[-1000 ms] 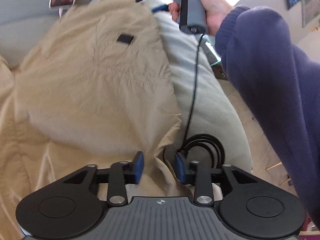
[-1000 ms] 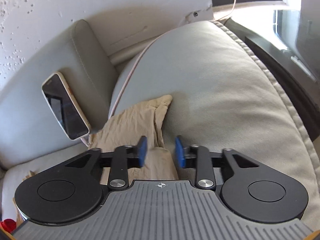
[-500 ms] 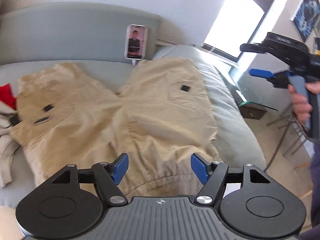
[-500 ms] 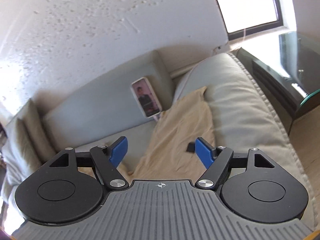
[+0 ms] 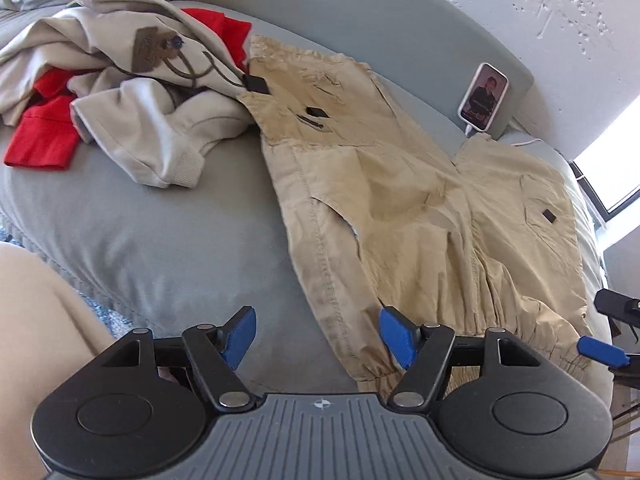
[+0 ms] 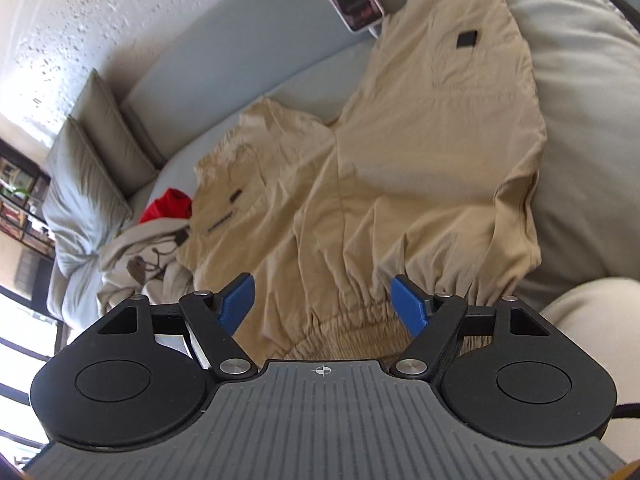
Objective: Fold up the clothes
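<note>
you have let go of the khaki shorts [image 5: 420, 216]. a second ago both tools were nearly shut around folds of the fabric, the left at the hem by the couch edge and the right on a corner near the phone; half a second ago the jaws were already spreading, and now both stand wide apart and empty. your left gripper [image 5: 316, 332] hovers over the near edge of the grey couch [image 5: 168, 232], its right finger above the shorts' side seam close to the elastic waistband. your right gripper [image 6: 324, 298] hangs just above the gathered waistband, nothing between its blue pads.

both cameras have also pulled back, so you now see the whole garment where before you saw only a patch of it. the shorts lie spread flat, waistband toward you and the two legs fanning out toward the backrest, the right leg draped onto the pale cushion [image 6: 580, 92] by the propped-up phone [image 5: 484, 96].

that reads as the spreading step finished and no fold yet made: the cloth is open in a single layer, with some creases around the crotch. the likely next move is a fresh grip to bring one leg over the other.

to your left, the beige hoodie [image 5: 152, 92] and a red garment [image 5: 44, 136] sit in a heap, the hoodie touching the left leg's hem, so they could drag along with a fold.
</note>
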A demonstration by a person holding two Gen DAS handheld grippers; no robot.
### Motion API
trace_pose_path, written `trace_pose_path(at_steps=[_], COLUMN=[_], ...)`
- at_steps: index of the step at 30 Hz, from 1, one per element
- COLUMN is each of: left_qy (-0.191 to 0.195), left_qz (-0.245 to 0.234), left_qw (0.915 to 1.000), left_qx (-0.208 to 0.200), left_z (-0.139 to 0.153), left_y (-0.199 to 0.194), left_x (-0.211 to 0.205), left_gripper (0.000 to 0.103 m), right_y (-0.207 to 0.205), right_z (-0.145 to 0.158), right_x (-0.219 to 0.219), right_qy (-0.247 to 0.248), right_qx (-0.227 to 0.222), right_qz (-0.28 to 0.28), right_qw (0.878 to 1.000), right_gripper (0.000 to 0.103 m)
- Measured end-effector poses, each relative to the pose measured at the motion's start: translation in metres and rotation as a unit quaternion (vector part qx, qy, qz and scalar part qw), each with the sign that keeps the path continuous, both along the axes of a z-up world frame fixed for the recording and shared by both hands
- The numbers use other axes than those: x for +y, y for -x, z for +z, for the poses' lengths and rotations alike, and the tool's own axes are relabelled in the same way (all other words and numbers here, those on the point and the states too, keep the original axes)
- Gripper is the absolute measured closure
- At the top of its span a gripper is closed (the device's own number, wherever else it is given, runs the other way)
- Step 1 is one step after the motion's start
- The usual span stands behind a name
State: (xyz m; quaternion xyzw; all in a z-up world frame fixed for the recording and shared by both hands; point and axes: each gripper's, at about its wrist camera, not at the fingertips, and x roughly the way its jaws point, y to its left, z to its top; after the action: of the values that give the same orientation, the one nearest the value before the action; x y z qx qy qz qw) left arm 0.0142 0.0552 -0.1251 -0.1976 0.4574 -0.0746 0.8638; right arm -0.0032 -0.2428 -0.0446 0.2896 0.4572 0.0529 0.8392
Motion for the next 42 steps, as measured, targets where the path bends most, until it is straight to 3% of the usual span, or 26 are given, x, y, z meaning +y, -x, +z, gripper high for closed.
trace_pose_path(at_steps=[7, 8, 9, 11, 15, 19, 22, 23, 25, 30, 32, 33, 34, 35, 36, 38, 41, 42], left_qy=[0.017, 0.015, 0.008, 0.015, 0.076, 0.044, 0.034, 0.030, 0.015, -0.001, -0.003, -0.011, -0.024, -0.033, -0.039, -0.056, -0.092, -0.109], left_qz=[-0.065, -0.077, -0.089, -0.090, -0.072, -0.068, -0.065, -0.068, -0.079, -0.088, -0.093, -0.100, -0.105, -0.108, -0.111, -0.119, -0.125, -0.128], left_qw=[0.9976, 0.9968, 0.9960, 0.9958, 0.9931, 0.9951, 0.9943, 0.9941, 0.9940, 0.9941, 0.9938, 0.9931, 0.9925, 0.9920, 0.9915, 0.9894, 0.9840, 0.9812], left_qx=[-0.013, -0.015, -0.013, 0.011, 0.053, 0.057, 0.077, 0.078, 0.074, 0.062, 0.061, 0.060, 0.058, 0.056, 0.055, 0.061, 0.087, 0.094], left_z=[-0.023, -0.023, -0.022, -0.014, 0.008, 0.012, 0.001, -0.002, -0.005, -0.008, -0.008, -0.007, -0.004, 0.000, 0.004, 0.006, -0.005, -0.008], left_y=[-0.019, -0.020, -0.022, -0.025, -0.031, -0.030, -0.029, -0.027, -0.024, -0.025, -0.024, -0.024, -0.022, -0.020, -0.019, -0.020, -0.027, -0.027], left_x=[-0.037, -0.041, -0.045, -0.039, -0.002, 0.011, 0.003, -0.001, -0.011, -0.023, -0.025, -0.027, -0.029, -0.029, -0.029, -0.031, -0.039, -0.041], left_gripper=[0.039, 0.048, 0.074, 0.102, 0.102, 0.100, 0.082, 0.068, 0.064, 0.058, 0.062, 0.080, 0.096, 0.102, 0.102, 0.101, 0.088, 0.079], right_y=[0.010, 0.010, 0.011, 0.012, 0.017, 0.020, 0.021, 0.020, 0.017, -0.006, -0.016, -0.019, -0.021, -0.018, -0.015, -0.008, -0.011, -0.014], right_z=[-0.001, 0.001, 0.002, 0.003, 0.003, 0.001, -0.005, -0.007, -0.014, -0.045, -0.060, -0.070, -0.076, -0.075, -0.074, -0.059, -0.055, -0.055], right_x=[-0.007, -0.011, -0.014, -0.021, -0.034, -0.047, -0.058, -0.061, -0.066, -0.078, -0.083, -0.085, -0.088, -0.088, -0.088, -0.082, -0.076, -0.074], right_qy=[0.009, 0.012, 0.014, 0.017, 0.028, 0.061, 0.087, 0.095, 0.114, 0.145, 0.124, 0.101, 0.079, 0.073, 0.069, 0.117, 0.172, 0.185], right_qx=[0.005, 0.004, 0.003, 0.006, 0.016, 0.031, 0.041, 0.045, 0.049, 0.053, 0.054, 0.059, 0.063, 0.064, 0.066, 0.060, 0.087, 0.098], right_qz=[-0.006, -0.011, -0.015, -0.023, -0.042, -0.053, -0.067, -0.073, -0.072, -0.053, -0.044, -0.040, -0.040, -0.049, -0.059, -0.059, -0.059, -0.057], right_qw=[1.000, 1.000, 1.000, 1.000, 0.999, 0.996, 0.993, 0.992, 0.990, 0.987, 0.990, 0.992, 0.994, 0.994, 0.994, 0.990, 0.979, 0.976], right_gripper=[0.026, 0.026, 0.026, 0.026, 0.026, 0.026, 0.026, 0.025, 0.018, 0.019, 0.027, 0.042, 0.077, 0.100, 0.100, 0.100, 0.096, 0.078])
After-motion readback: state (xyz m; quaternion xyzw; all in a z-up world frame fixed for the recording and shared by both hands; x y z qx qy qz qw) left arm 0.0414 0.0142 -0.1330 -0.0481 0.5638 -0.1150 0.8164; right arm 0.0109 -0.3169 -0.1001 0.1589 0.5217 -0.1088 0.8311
